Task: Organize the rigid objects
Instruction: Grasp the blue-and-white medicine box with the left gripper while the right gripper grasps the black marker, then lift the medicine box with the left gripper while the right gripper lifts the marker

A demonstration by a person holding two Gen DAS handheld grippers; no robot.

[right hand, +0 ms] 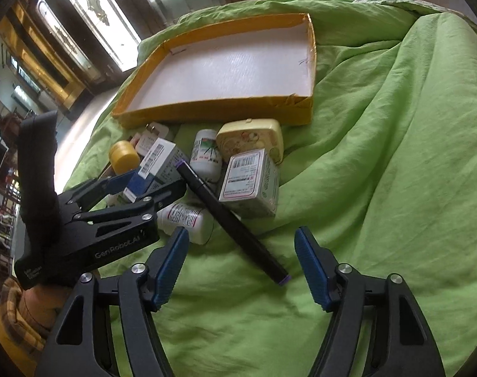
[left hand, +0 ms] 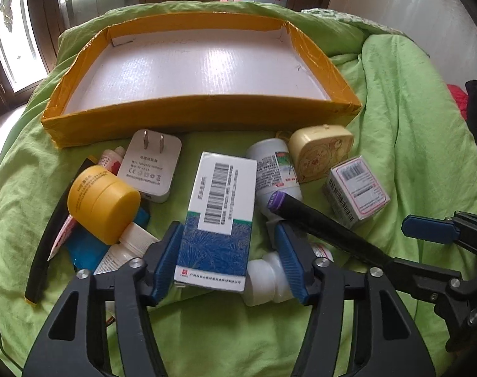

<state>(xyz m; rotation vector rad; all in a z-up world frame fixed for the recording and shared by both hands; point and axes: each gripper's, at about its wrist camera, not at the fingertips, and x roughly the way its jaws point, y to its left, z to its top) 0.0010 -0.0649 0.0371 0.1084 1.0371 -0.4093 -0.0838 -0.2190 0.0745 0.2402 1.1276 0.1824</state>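
Left gripper (left hand: 229, 262) straddles the box (left hand: 219, 216), long axis pointing toward the tray (left hand: 203, 114), pads apart; right gripper (right hand: 241, 265), open, faces the slanting pen (right hand: 232, 223).

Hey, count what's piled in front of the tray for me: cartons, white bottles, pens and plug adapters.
Cartons: 2, the blue-and-white carton and the small grey carton
White bottles: 3, the far bottle, the near bottle and the left bottle
Pens: 1, the black pen
Plug adapters: 1, the white adapter
Total: 7
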